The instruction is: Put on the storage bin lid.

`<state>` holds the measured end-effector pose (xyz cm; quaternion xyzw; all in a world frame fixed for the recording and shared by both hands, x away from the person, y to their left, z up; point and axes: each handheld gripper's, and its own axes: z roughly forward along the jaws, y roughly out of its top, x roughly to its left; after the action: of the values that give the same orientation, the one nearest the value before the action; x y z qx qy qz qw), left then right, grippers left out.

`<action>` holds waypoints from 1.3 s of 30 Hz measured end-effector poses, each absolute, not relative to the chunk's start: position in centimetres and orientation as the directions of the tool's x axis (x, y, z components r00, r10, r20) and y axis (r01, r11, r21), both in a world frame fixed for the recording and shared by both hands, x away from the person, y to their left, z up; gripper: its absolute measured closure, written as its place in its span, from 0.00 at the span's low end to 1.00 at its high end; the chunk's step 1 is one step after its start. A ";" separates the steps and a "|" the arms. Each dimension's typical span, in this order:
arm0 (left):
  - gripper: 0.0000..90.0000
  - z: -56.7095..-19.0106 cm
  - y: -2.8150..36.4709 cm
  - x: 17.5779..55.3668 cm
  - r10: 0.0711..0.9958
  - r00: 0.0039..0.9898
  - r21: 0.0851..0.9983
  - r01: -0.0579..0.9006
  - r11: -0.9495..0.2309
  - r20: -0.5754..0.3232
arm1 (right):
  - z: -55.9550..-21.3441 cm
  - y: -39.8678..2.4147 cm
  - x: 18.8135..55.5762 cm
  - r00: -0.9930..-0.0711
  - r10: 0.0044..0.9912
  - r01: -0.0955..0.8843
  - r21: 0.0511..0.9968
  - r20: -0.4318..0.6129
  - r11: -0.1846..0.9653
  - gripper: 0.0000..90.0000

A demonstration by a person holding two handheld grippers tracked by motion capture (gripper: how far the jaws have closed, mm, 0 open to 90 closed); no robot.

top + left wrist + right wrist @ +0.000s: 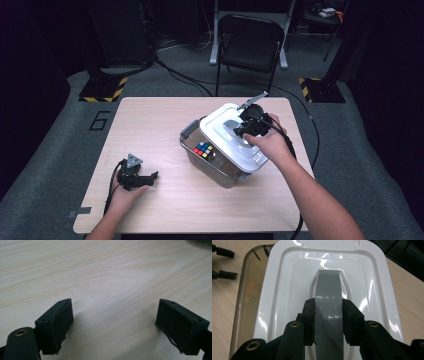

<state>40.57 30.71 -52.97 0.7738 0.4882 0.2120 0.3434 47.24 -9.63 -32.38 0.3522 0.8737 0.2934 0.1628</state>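
Note:
A clear plastic bin [210, 165] stands right of the middle of the wooden table [150, 120], with a colourful puzzle cube [204, 149] visible through its wall. A white lid [225, 137] lies over the bin, shifted so that the bin's clear rim [244, 290] shows beside it. My right gripper [328, 320] is shut on the lid's grey handle [328, 287], one pad on each side; it appears above the lid [246, 126] from above. My left gripper [150, 177] rests on the table at the front left, its jaws wide open [115, 312] with bare wood between them.
A black folding chair [250, 45] stands behind the table. Cables run across the grey floor, and yellow-and-black striped bases [102, 90] sit at the back left and back right. A "6" [99, 120] is marked on the floor left of the table.

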 end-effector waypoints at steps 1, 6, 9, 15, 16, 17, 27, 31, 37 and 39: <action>0.16 -53.0 30.7 40.6 0.902 0.431 0.739 0.611 -0.285 -0.008 | -32.4 -9.4 47.3 -0.704 0.706 0.518 0.625 -0.075 0.584 0.74; 0.16 -53.0 30.7 40.6 0.902 0.432 0.738 0.611 -0.286 -0.008 | -32.5 -8.1 47.2 -0.720 0.690 0.509 0.622 -0.071 0.595 0.74; 0.16 -53.0 30.7 40.6 0.901 0.434 0.738 0.610 -0.288 -0.007 | -32.6 -7.3 47.2 -0.725 0.685 0.506 0.621 -0.069 0.598 0.74; 0.16 -53.0 30.7 40.6 0.901 0.434 0.739 0.609 -0.289 -0.006 | -32.8 -6.2 47.2 -0.735 0.675 0.500 0.621 -0.064 0.603 0.74; 0.16 -53.0 30.7 40.6 0.901 0.433 0.738 0.611 -0.288 -0.007 | -32.9 -6.0 47.2 -0.733 0.678 0.503 0.623 -0.059 0.599 0.74; 0.16 -53.0 30.7 40.6 0.901 0.435 0.738 0.610 -0.289 -0.007 | -32.9 -5.9 47.2 -0.732 0.679 0.506 0.623 -0.056 0.597 0.74; 0.16 -53.0 30.7 40.6 0.902 0.433 0.741 0.607 -0.286 -0.006 | -33.2 -4.3 47.1 -0.749 0.661 0.493 0.622 -0.053 0.608 0.74; 0.16 -53.0 30.7 40.6 0.901 0.435 0.740 0.608 -0.289 -0.005 | -33.5 -4.0 47.1 -0.752 0.657 0.491 0.615 -0.059 0.617 0.74; 0.16 -53.0 30.7 40.6 0.901 0.434 0.740 0.607 -0.289 -0.005 | -34.0 -4.0 47.1 -0.751 0.659 0.501 0.613 -0.043 0.610 0.74; 0.16 -53.0 30.7 40.6 0.902 0.432 0.739 0.609 -0.287 -0.007 | -34.2 -4.1 47.1 -0.754 0.656 0.499 0.613 -0.042 0.613 0.74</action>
<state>40.57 30.70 -52.97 0.7734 0.4884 0.2127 0.3437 47.12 -4.06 -34.22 0.3252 0.8881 0.2966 0.1323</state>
